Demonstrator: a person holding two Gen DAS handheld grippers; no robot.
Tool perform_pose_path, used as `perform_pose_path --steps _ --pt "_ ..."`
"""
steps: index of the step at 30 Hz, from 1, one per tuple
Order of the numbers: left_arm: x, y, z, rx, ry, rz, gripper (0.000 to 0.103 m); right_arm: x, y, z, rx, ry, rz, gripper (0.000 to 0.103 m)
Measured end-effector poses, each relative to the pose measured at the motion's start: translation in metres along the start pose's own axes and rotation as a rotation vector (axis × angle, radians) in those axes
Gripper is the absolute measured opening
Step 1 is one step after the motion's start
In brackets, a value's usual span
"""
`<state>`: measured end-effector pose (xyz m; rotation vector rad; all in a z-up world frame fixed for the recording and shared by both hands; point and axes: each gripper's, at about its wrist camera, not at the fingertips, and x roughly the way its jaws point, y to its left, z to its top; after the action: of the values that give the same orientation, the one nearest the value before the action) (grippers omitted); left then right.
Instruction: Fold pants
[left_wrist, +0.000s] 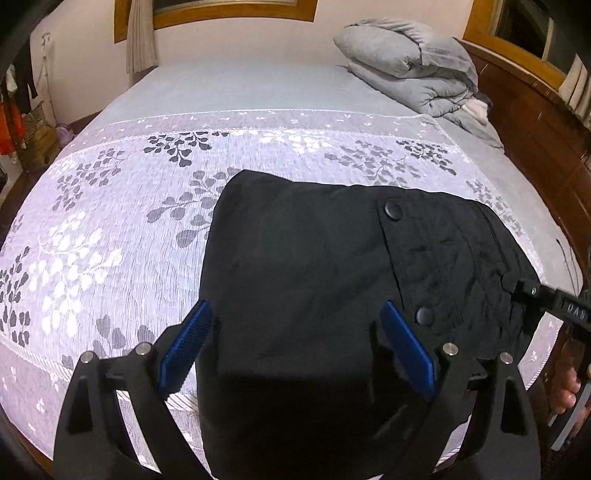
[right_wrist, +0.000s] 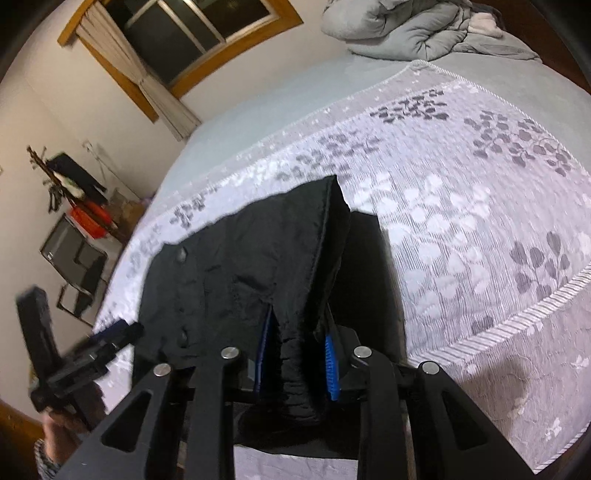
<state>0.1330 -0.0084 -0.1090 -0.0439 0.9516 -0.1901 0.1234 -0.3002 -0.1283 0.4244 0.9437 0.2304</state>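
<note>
Blue-padded jaws of the left gripper (left_wrist: 295, 332) stood wide apart over one pair of folded black fabric pants (left_wrist: 332, 277) on the leaf-patterned white bedspread (left_wrist: 110, 221). The right gripper (right_wrist: 295, 354) was clamped on bunched waistband cloth. One grey folded duvet (left_wrist: 410, 62) lay at one o'clock.

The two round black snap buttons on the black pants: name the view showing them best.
Left wrist view: both round black snap buttons appear sharp on the black pants. Right wrist view shows them small, blurred, at an angle.
</note>
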Motion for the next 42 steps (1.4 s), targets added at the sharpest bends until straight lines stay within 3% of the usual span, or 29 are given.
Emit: perform_pose_path --steps 1,3,5,9,14,20,22,27,30,32,38,42 --pt "0.001 0.001 -0.002 -0.001 0.004 0.004 0.092 0.005 -0.001 -0.004 -0.016 0.024 -0.021 0.031" --pt "0.004 0.002 -0.002 -0.005 0.012 0.006 0.092 0.009 -0.003 -0.01 -0.036 0.038 -0.046 0.048" --pt "0.004 0.003 -0.004 -0.005 0.015 0.009 0.092 0.006 -0.003 -0.012 -0.06 0.036 -0.051 0.048" --pt "0.001 0.007 -0.006 0.007 0.012 0.031 0.092 -0.009 -0.007 -0.005 -0.076 0.004 -0.069 0.061" --pt "-0.002 0.01 -0.009 0.003 0.009 0.034 0.092 -0.012 -0.009 0.014 -0.086 -0.017 -0.076 0.063" --pt "0.005 0.012 -0.013 0.0 0.032 0.038 0.092 0.022 -0.011 0.029 -0.048 0.07 -0.017 0.063" --pt "0.007 0.013 -0.014 0.003 0.036 0.043 0.092 0.032 -0.012 0.028 -0.028 0.094 0.005 0.058" --pt "0.013 0.018 -0.014 -0.008 0.047 0.037 0.093 0.031 -0.003 0.025 -0.083 0.078 -0.022 0.023" --pt "0.016 0.018 -0.013 -0.009 0.052 0.033 0.093 0.021 -0.003 0.031 -0.075 0.057 0.003 0.013" --pt "0.017 0.018 -0.012 -0.007 0.051 0.03 0.093 0.013 -0.005 0.034 -0.054 0.048 0.023 0.01" --pt "0.022 0.018 -0.014 -0.021 0.068 -0.001 0.094 0.016 -0.017 0.023 -0.027 0.056 -0.027 0.01" --pt "0.013 0.014 -0.012 -0.004 0.045 0.016 0.094 0.019 -0.004 0.021 -0.111 0.041 -0.096 0.011"
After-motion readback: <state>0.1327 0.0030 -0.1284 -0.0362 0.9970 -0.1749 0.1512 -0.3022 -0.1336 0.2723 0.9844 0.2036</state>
